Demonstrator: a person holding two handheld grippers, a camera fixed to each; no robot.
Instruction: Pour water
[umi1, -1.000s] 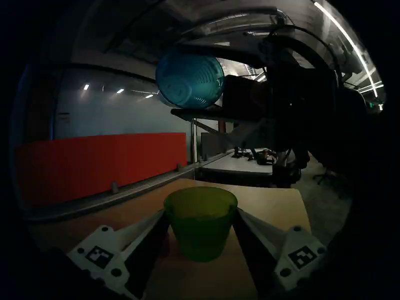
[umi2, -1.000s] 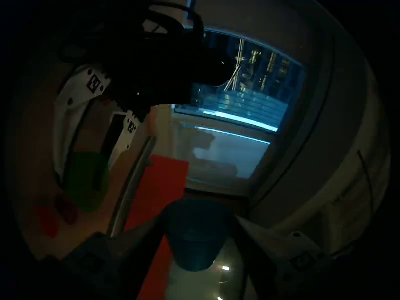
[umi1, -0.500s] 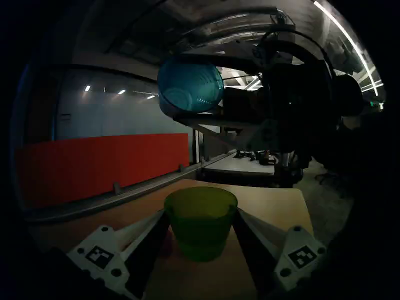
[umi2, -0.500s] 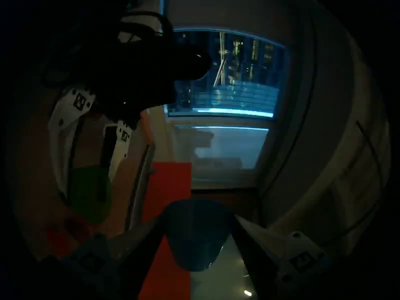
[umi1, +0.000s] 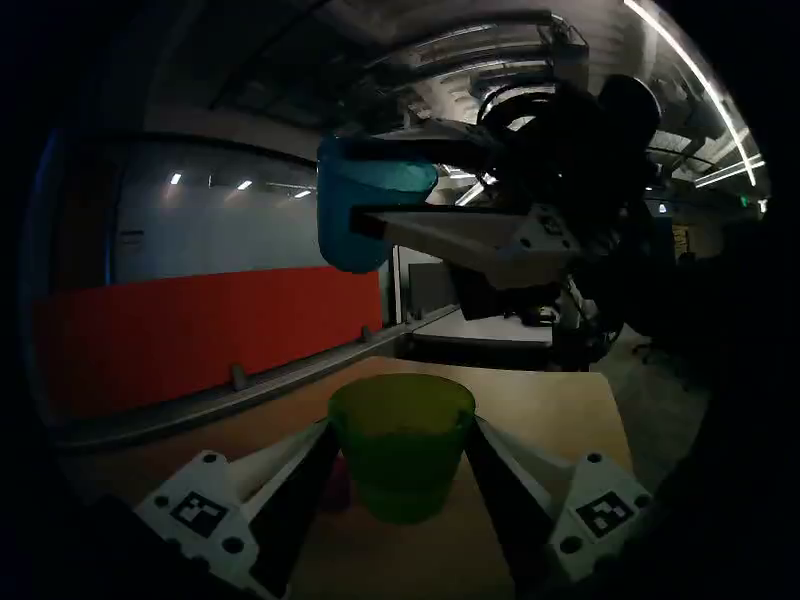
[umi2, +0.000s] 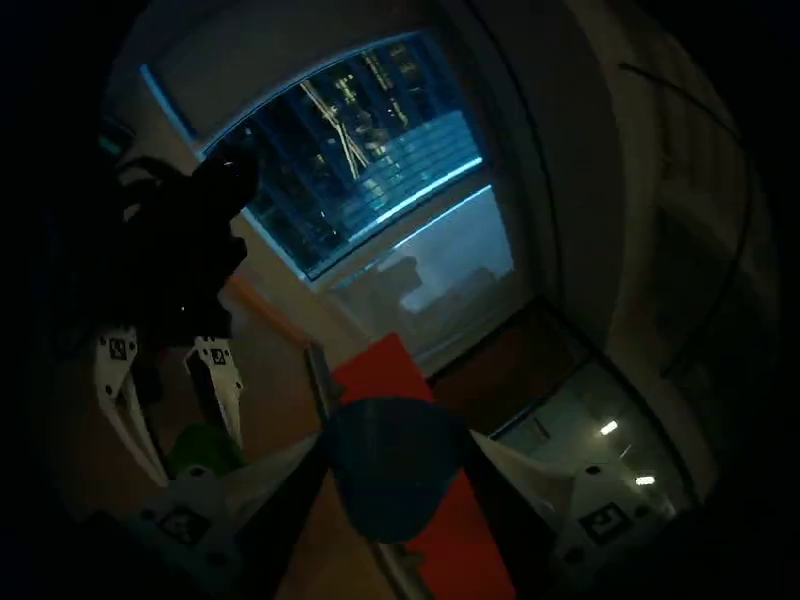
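In the left gripper view, a green cup (umi1: 402, 450) is seen clamped between the two fingers of the left gripper (umi1: 400, 430), both fingers pressed against its sides. The cup is held upright, its base at or just above the wooden tabletop (umi1: 540, 400); contact with the surface cannot be told. Whether water lies in it cannot be made out in the dim light. A small pinkish thing (umi1: 338, 490) is glimpsed just beside the cup's lower left. Higher up and somewhat to the left, a blue cup (umi1: 350, 235) is held well above the green one by the right gripper (umi1: 372, 190), one white finger laid across its near side. The blue cup is seen close to upright, its rim uppermost, and no stream is seen between the two cups. A red partition panel (umi1: 200, 330) runs behind the tabletop.

In the right gripper view, the blue cup (umi2: 392, 480) is shown grasped between that gripper's own fingers, rim towards the camera. Farther off at the lower left, the left gripper (umi2: 190, 445) is seen with the green cup (umi2: 205, 448) between its fingers, low over the tabletop.

The step in hand is judged to be the pour itself, with both cups gripped and the blue one raised. For the next move, the blue cup's lip would have to be brought over the green cup's mouth and tipped slowly, while the green cup is kept steady and level beneath it.
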